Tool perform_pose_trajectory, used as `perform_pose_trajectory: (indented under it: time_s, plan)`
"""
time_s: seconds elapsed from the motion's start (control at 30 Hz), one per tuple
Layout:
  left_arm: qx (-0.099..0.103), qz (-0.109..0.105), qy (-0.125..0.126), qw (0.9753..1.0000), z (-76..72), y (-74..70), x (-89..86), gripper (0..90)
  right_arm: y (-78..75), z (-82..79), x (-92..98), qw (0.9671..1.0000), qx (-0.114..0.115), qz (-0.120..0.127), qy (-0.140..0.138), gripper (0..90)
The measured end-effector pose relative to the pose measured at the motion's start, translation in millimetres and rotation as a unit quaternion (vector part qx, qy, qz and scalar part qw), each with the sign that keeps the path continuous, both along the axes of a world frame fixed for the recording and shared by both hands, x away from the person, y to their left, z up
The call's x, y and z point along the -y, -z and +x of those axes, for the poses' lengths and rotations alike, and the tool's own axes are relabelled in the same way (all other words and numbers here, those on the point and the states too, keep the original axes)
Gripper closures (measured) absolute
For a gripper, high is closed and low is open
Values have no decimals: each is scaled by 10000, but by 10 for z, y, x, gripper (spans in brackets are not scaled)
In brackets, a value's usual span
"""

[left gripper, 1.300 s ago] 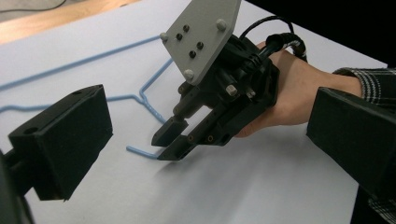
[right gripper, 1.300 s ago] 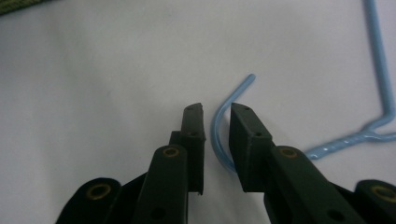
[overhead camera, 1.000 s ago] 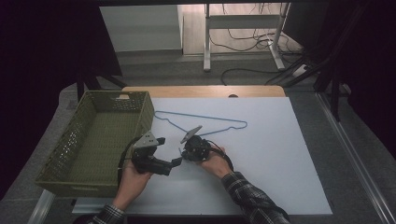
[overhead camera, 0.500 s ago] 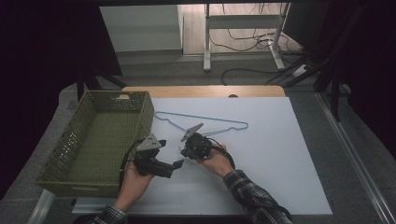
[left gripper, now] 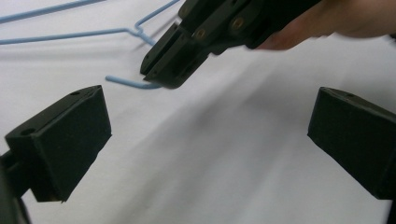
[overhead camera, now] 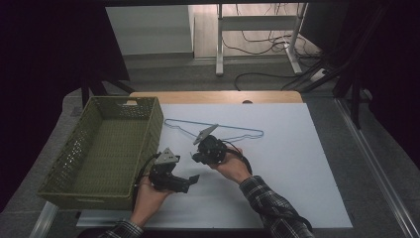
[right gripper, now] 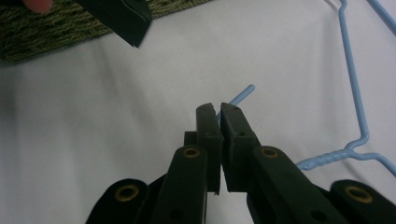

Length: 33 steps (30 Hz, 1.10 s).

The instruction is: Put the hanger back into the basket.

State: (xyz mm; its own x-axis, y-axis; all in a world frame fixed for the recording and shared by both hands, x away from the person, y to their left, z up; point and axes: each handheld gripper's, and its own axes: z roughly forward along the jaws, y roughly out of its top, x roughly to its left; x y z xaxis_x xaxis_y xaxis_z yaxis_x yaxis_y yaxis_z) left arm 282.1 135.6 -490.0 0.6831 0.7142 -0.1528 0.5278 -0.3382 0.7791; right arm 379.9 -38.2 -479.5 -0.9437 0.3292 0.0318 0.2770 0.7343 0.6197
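Observation:
A light blue wire hanger lies flat on the white table top, its hook toward the basket. My right gripper is low over the table, shut on the hook. In the right gripper view the hook's end pokes out past the closed jaws, and the hanger's neck runs off to the right. My left gripper is just to the near left of it, open with nothing between its pads. The left gripper view shows the right gripper pinching the hook.
A green woven basket stands on the table's left side, close behind the left hand; its edge is in the right gripper view. Desk legs and cables are on the floor beyond the table.
The left gripper has edged slightly to the right, nearer the right gripper. The right gripper has stayed at the hanger's hook.

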Motion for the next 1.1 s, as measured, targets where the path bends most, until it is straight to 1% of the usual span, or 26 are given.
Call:
perform_pose_trajectory:
  time_s: [0.03, 0.07, 0.1, 0.13, 0.17, 0.2, 0.23, 0.27, 0.3, 0.33, 0.37, 0.4, 0.43, 0.47, 0.5, 0.57, 0.63, 0.67, 0.7, 0.8, 0.83, 0.9, 1.0, 1.1]
  plan:
    - [-27, 117, -129, 9998, 9, 15, 30, 29, -6, 0, -2, 10000, -2, 1, -1, 871]
    - [3, 208, -207, 9996, 12, 36, 52, 74, -10, 2, -4, 10000, -2, -1, -4, 871]
    - [55, 279, -386, 9989, 16, 66, 66, 361, -14, 4, -9, 10000, -19, -13, -5, 871]
    - [35, 249, -488, 9985, 29, 91, 63, 361, -14, 4, -9, 10000, -19, -13, -5, 871]
    - [-55, 150, -554, 9983, 65, 137, 54, 470, -17, 5, -11, 10000, -22, -32, -8, 871]
    - [-212, 134, -673, 9974, 116, 189, 48, 616, -18, 7, -16, 10000, -20, -36, -17, 871]
    - [-349, 67, -750, 9966, 173, 251, 39, 706, -22, 7, -19, 10000, -11, -56, -19, 871]
    - [-506, -70, -763, 9958, 246, 330, 33, 791, -29, 4, -24, 10000, 1, -61, -21, 870]
    - [-644, -176, -886, 9938, 317, 421, 41, 891, -48, 4, -26, 10000, 12, -61, -22, 871]
    - [-644, -176, -886, 9938, 317, 421, 41, 894, -48, 4, -26, 10000, 12, -61, -22, 871]
    - [-734, -246, -890, 9930, 352, 488, 74, 896, -69, 4, -25, 10000, 45, -55, -27, 870]
    - [-734, -246, -890, 9930, 352, 488, 74, 896, -69, 4, -25, 10000, 45, -55, -27, 870]
    - [-686, -57, -866, 9939, 353, 504, 105, 896, -91, 6, -21, 10000, 61, -32, -25, 871]
    - [-624, 64, -860, 9943, 353, 519, 131, 896, -91, 6, -21, 10000, 61, -32, -25, 871]
    - [-597, 79, -841, 9946, 359, 531, 140, 896, -106, 10, -16, 10000, 56, -7, -18, 870]
    - [-536, 44, -905, 9944, 379, 547, 142, 896, -109, 12, -14, 10000, 44, 1, -13, 870]
    - [-459, -100, -889, 9949, 399, 538, 134, 896, -104, 10, -15, 10000, 39, -4, -11, 870]
    - [-424, -74, -887, 9951, 405, 524, 138, 896, -104, 10, -15, 10000, 39, -4, -11, 870]
    - [-435, -79, -861, 9953, 415, 509, 144, 896, -99, 6, -17, 10000, 30, -6, -6, 870]
    - [-371, -92, -835, 9958, 431, 459, 156, 896, -92, 5, -20, 10000, 43, -10, -28, 870]
    - [-368, -63, -801, 9961, 439, 446, 160, 896, -93, 7, -20, 10000, 43, -5, -32, 870]
    - [-292, -25, -775, 9966, 447, 423, 174, 896, -96, 8, -22, 10000, 30, 17, -32, 870]
    - [-262, 12, -740, 9969, 452, 412, 195, 896, -95, 5, -27, 10000, 22, 25, -37, 870]
    - [-245, -18, -749, 9969, 448, 419, 205, 895, -95, 9, -25, 10000, 1, 36, -39, 869]
